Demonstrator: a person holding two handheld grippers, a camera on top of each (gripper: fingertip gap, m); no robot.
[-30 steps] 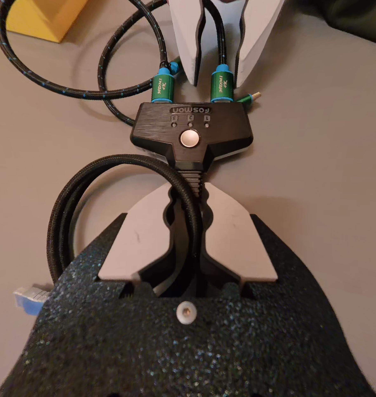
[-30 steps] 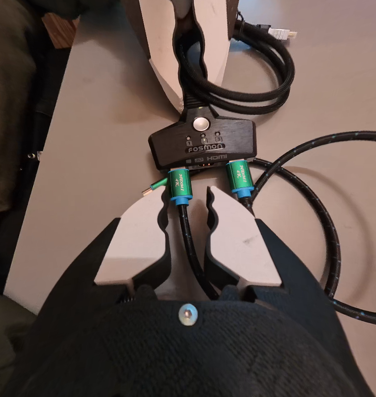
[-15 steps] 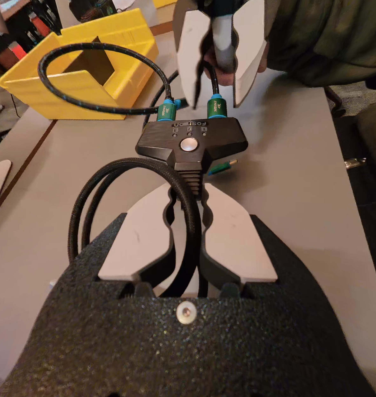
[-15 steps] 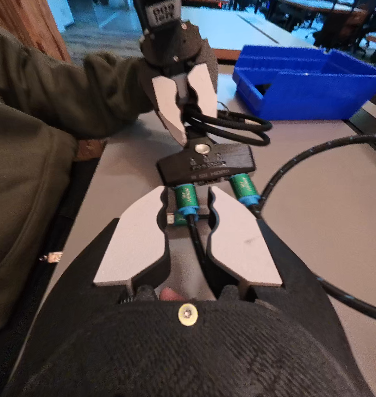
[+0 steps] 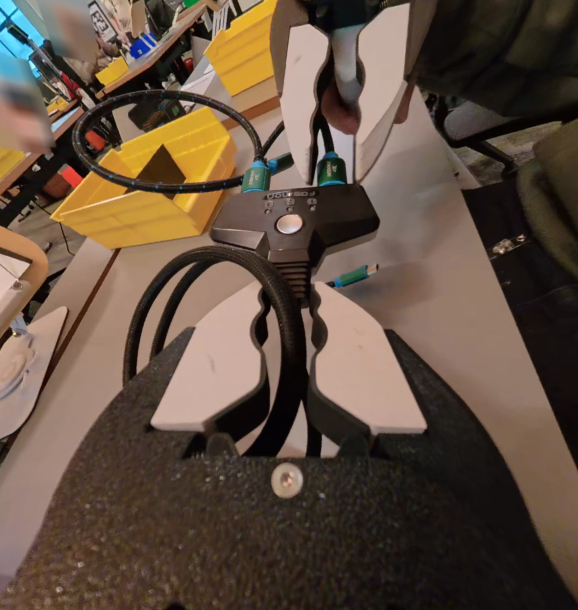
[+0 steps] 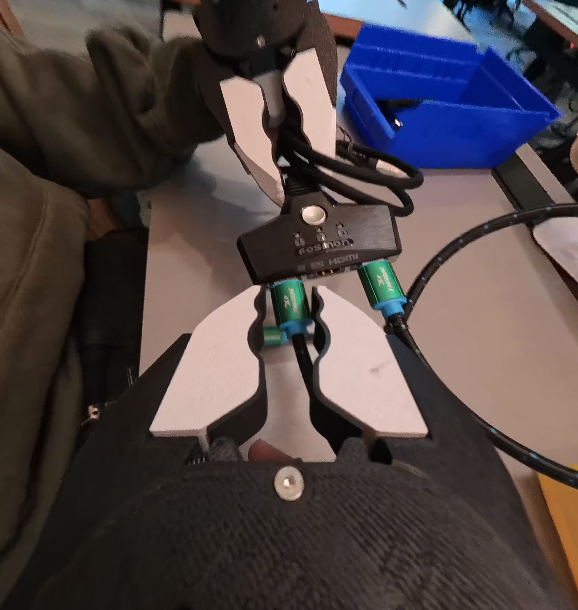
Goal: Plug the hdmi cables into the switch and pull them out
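The black HDMI switch [image 5: 294, 218] hangs a little above the grey table [image 5: 446, 330]. My left gripper [image 5: 287, 290] is shut on the ribbed neck of the switch, where its black braided cable [image 5: 215, 264] loops back between the fingers. Two green HDMI plugs sit in the outer ports: one [image 5: 256, 180] free, the other [image 6: 289, 305] between the fingers of my right gripper [image 6: 287, 293], which is closed around it. The switch [image 6: 317, 244] shows its middle port empty. A third green plug [image 5: 357, 275] lies loose on the table under the switch.
A yellow bin [image 5: 142, 204] stands beyond the switch on one side and a blue bin [image 6: 446, 109] on the other. The braided cable [image 6: 446, 251] of the free plug arcs in the air. A person's olive sleeve [image 6: 83, 99] and the table edge are close by.
Both grippers have risen and tilted, lifting the switch off the table. The right gripper has slid forward from the cable onto the green plug and its fingers have narrowed around it.
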